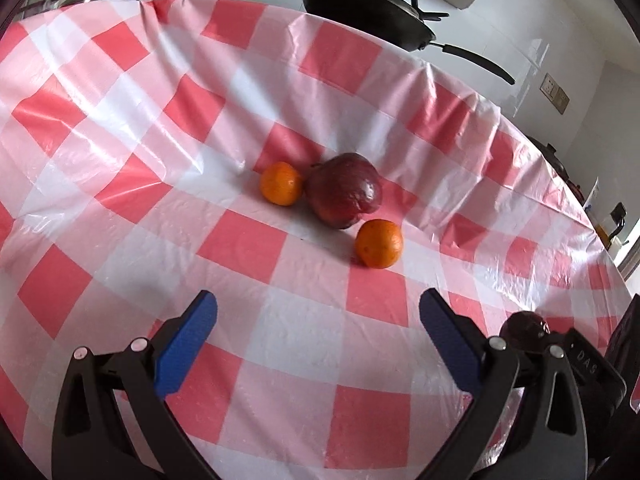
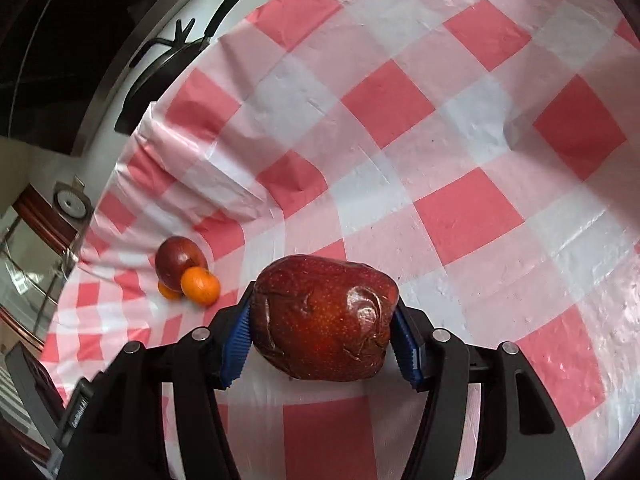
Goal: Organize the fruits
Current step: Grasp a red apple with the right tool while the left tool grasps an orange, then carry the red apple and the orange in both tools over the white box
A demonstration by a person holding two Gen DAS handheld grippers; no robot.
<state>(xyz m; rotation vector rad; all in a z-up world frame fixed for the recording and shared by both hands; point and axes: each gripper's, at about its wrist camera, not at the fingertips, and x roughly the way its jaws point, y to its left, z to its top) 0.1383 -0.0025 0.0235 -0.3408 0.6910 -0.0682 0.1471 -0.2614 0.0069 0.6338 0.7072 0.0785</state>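
1. The desk [image 1: 100, 128] wears a shiny, crinkly plastic cloth of red, pink and white squares.
2. The left gripper [image 1: 318, 340] has its blue ridged fingers [image 1: 186, 344] spread wide apart, with nothing between them.
3. Ahead of those fingers, well apart from them, sits a small round orange tangerine [image 1: 281, 183], touching a big dark red apple [image 1: 344, 190] with smooth skin. A second round tangerine [image 1: 379, 243] lies just beside the apple on the right.
4. The right gripper [image 2: 322, 354] squeezes another dark red, wrinkly apple [image 2: 325, 320] between its blue ridged fingers [image 2: 237, 350], one on each side.
5. A black round metal pan [image 1: 360, 12] rests behind the desk.
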